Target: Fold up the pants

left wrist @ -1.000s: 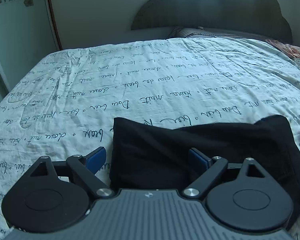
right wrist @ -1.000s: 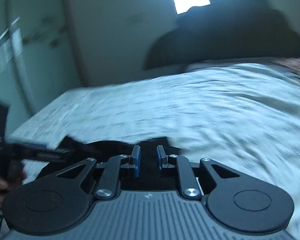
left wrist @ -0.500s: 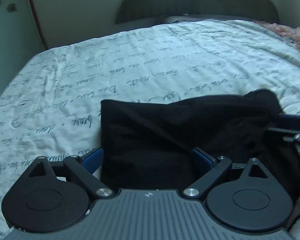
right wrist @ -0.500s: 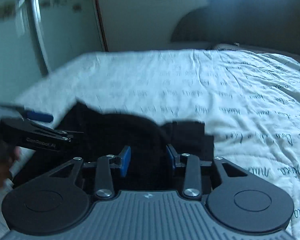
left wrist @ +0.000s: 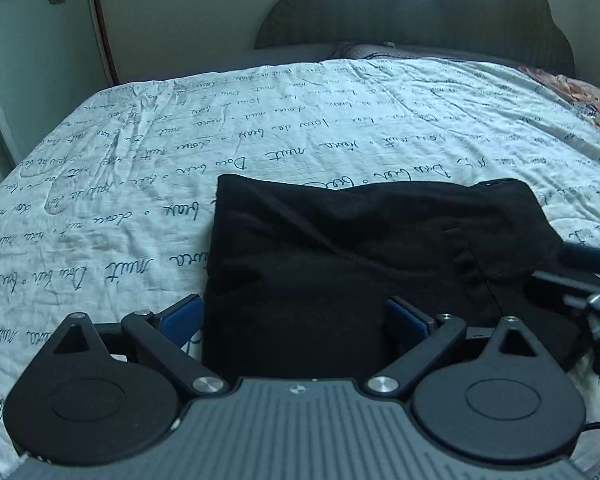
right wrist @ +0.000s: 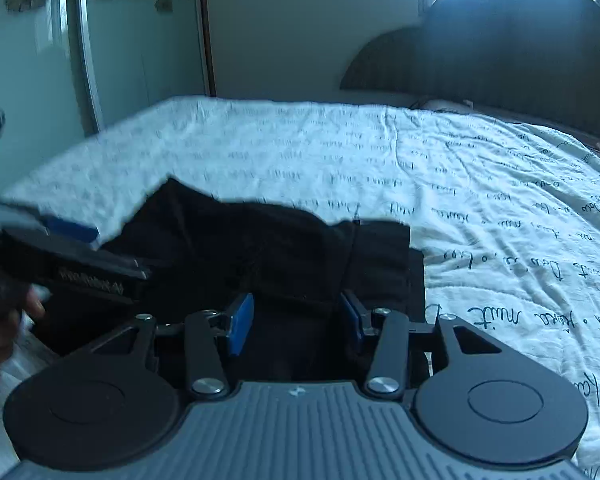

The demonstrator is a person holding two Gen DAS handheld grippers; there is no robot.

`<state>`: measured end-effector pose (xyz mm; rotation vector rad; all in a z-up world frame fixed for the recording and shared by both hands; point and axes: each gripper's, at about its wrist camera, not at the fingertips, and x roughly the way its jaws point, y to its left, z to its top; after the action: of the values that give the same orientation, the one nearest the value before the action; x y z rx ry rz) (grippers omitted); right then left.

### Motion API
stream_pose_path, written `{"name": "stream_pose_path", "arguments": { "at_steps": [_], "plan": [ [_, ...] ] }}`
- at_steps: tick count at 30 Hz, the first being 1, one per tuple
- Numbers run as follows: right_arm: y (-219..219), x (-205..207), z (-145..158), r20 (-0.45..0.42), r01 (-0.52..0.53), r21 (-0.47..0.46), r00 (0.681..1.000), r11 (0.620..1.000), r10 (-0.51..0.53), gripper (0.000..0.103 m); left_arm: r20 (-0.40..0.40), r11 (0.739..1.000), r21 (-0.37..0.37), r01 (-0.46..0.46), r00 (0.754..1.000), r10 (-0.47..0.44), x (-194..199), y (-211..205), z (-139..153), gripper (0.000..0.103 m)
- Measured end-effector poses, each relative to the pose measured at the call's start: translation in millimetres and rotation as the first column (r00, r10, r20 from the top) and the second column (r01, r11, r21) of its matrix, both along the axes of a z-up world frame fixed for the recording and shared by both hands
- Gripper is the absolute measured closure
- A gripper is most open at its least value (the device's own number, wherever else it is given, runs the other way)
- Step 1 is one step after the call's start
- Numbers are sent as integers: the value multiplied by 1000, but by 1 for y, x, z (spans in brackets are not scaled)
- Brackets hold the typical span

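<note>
The black pants lie folded in a flat rectangle on the bed, near its front edge. My left gripper is open wide over the pants' near left part; its left pad is off the cloth, its right pad over it. My right gripper is open and empty above the right part of the pants. The right gripper also shows at the right edge of the left wrist view. The left gripper shows at the left of the right wrist view.
The bed has a white sheet with blue handwriting print. A dark headboard and a pillow are at the far end. A wardrobe door stands to the left. Patterned cloth lies at the far right.
My right gripper has opened from nearly shut to wide and swung over the pants. My left gripper stayed open over the pants' left part, with only small camera shifts.
</note>
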<state>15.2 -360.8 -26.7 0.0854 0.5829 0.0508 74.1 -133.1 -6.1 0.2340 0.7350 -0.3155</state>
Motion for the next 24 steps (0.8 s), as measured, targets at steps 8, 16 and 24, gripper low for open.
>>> {"name": "stream_pose_path", "arguments": {
  "at_steps": [8,16,24],
  "plan": [
    [-38,-12,1,9,48,105,999,993,-49,34,-11,1000,-12,-17,1000,17,-4,16,4,5],
    [-58,-9,-11,-15,71,201,997,977,-69,34,-27,999,-15,-32,999,31,-1,24,2,5],
    [-81,-5,-24,-40,72,306,997,949,-63,34,-75,992,-126,-14,997,4,8,44,7,6]
  ]
}}
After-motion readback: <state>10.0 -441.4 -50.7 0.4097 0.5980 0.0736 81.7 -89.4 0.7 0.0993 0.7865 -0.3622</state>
